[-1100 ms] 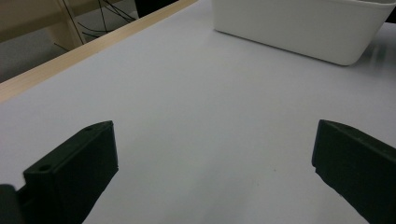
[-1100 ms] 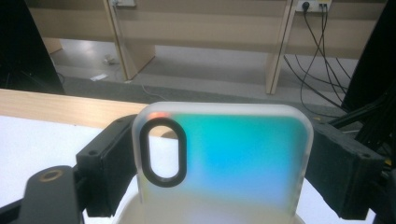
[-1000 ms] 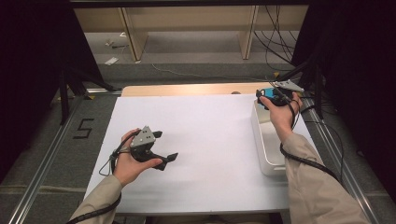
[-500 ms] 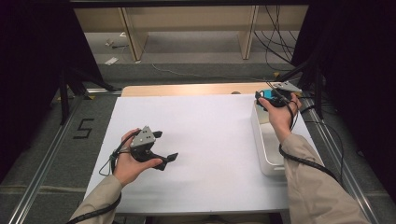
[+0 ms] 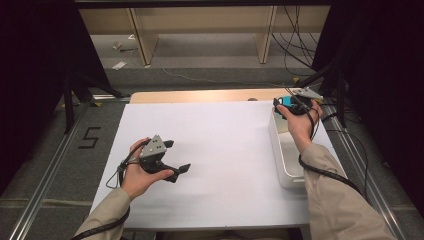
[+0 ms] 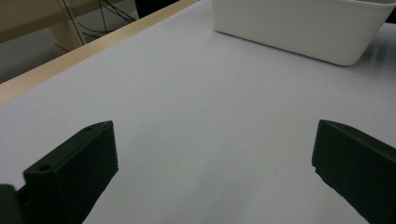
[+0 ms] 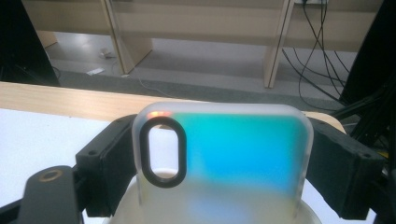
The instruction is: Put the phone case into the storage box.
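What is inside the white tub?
From above, the white tub shows a bare pale inside near its front. The person's right hand and right gripper, shut on a blue phone case, cover its far end, so anything there is hidden.

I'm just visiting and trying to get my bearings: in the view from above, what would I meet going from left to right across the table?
Left hand-held gripper, open over the white sheet → bare white sheet → white bin → right hand-held gripper, clamped on a blue phone case above the bin's far end.
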